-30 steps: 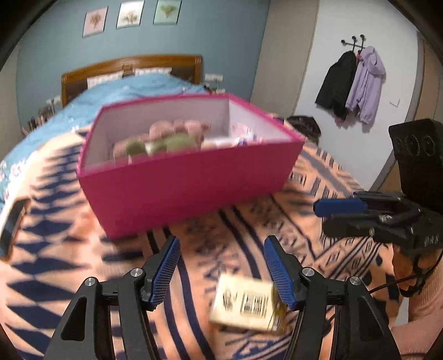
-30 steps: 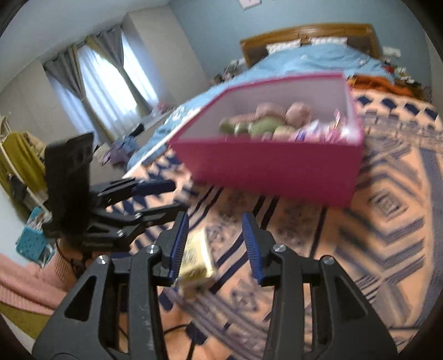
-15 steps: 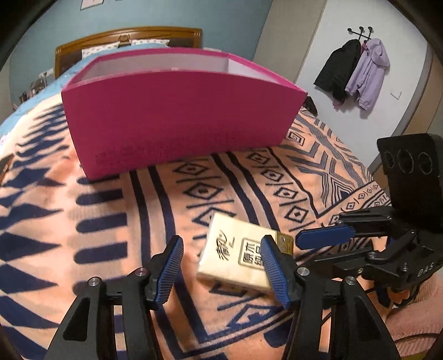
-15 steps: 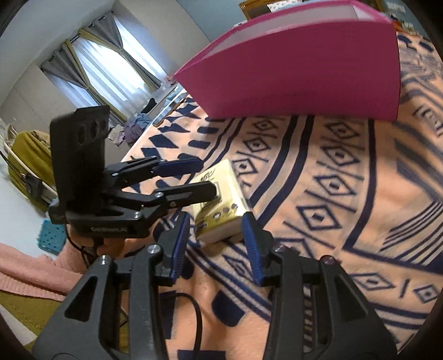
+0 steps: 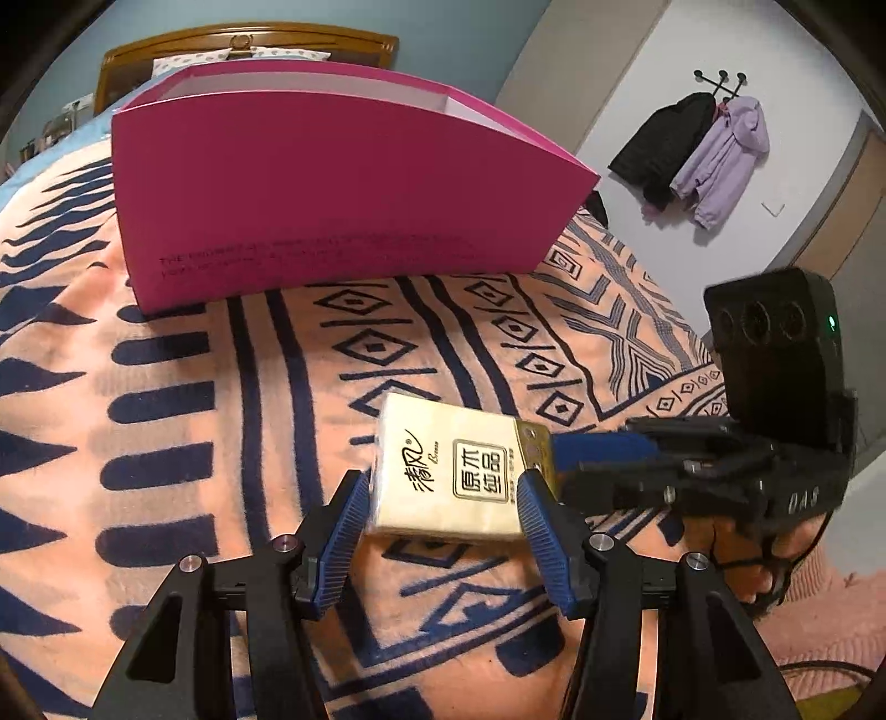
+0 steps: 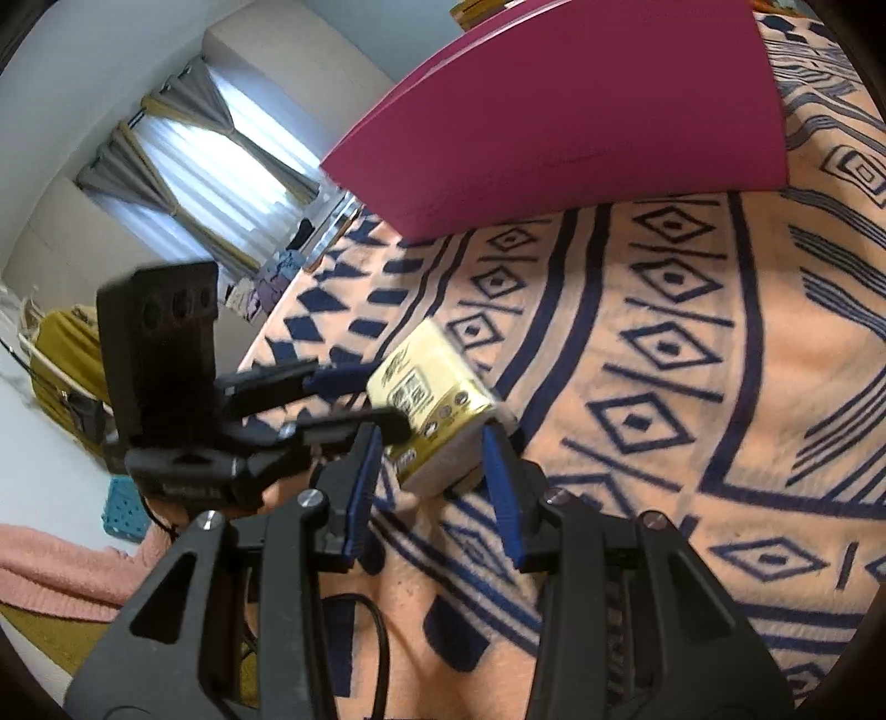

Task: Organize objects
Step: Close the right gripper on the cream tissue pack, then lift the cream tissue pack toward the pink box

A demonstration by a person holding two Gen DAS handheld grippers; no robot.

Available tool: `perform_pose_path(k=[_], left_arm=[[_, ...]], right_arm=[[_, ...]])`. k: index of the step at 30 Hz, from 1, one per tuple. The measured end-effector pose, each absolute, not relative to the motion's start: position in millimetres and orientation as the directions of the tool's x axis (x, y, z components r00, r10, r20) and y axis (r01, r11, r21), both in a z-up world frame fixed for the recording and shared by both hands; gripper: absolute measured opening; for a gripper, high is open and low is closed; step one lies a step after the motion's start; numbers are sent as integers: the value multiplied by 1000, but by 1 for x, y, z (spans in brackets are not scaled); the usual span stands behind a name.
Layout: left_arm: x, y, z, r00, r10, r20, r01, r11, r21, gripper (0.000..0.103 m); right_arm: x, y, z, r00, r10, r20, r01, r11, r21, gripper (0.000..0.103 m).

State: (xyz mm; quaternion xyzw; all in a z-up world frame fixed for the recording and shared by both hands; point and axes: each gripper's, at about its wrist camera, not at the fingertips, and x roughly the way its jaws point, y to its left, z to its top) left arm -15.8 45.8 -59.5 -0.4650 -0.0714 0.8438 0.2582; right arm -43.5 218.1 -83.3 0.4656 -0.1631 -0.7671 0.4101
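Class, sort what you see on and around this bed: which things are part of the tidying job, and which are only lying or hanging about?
Part of the job:
- tissue pack, between the left gripper pads
- pink box
- right gripper, at the pack's end

Just about:
- patterned blanket
- jackets on wall hooks
- curtains
- headboard

This is a bedroom in a home. A bed [image 5: 166, 387] fills most of the left wrist view, spread with a peach blanket [image 5: 581, 310] patterned in navy, with a wooden headboard [image 5: 249, 44] against a blue wall [image 5: 443, 33] and two jackets [image 5: 698, 149] hanging from wall hooks [image 5: 720, 80] beside it. The right wrist view shows a curtained window [image 6: 210, 171] at the far side, with clothes and clutter [image 6: 266, 277] heaped below it and a mustard-coloured seat [image 6: 61, 354] near it.
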Motion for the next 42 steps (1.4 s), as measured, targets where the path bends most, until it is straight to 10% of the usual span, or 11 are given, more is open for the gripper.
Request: perform_pose_path(k=[13,18,42], left_arm=[[-18,46,-59,-437,506,-744,-333,-859,-389,54],[-22,42,-60,-425,520,-741,-314,-853,-418,37],[-17,49,-27,-514,479,-711,-322,-877,-357,35]], right_arm=[[-63,225,-77,-309,-730,-610,442,-678,587,41],[-65,222,-81,-309,-724,-617,451,-683,575,40],[-58,213,-58,-378,-685,-623,489,-719,494,32]])
